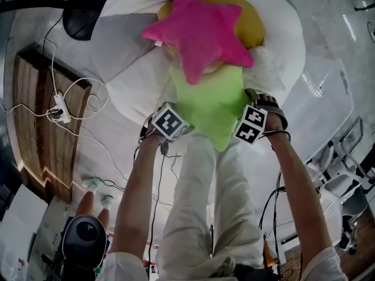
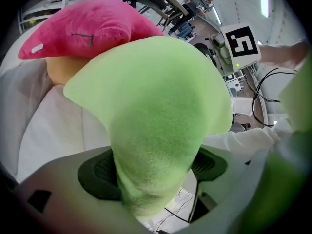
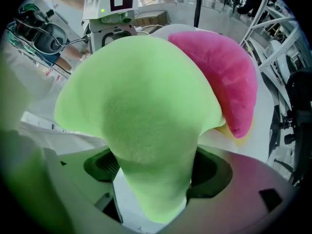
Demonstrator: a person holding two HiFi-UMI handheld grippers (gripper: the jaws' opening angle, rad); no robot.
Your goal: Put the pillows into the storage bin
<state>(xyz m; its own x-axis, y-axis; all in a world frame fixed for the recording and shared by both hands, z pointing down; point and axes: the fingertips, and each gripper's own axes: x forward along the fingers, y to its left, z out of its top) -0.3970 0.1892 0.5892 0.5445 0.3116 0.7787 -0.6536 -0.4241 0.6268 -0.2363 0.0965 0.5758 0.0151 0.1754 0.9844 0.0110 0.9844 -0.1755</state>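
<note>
The left gripper (image 2: 153,172) has its dark pads (image 2: 100,174) pinching one point of the green star pillow (image 2: 156,106). The plush fills the gap between them and bulges out above. The right gripper (image 3: 151,169) does the same on another point of the green star pillow (image 3: 141,106), with its pads (image 3: 204,172) pressed into the fabric on both sides.

In the head view the left gripper (image 1: 183,120) and right gripper (image 1: 237,120) sit at the two side points of the green star pillow (image 1: 214,104), so the held span runs left to right across the picture. A free point between the grippers aims down the picture, toward the person's pale trousers (image 1: 205,215). The opposite part of the pillow is tucked under the pink star pillow (image 1: 202,31).

The pink star lies flat with one point reaching toward the green pillow, on top of a yellow pillow (image 1: 253,22). Both rest on a large white fabric heap (image 1: 135,45). The green pillow lies over the near edge of that heap; whether it touches it cannot be made out.

To the left, a power strip (image 1: 59,108) with white cables lies by a wooden board (image 1: 38,139).
</note>
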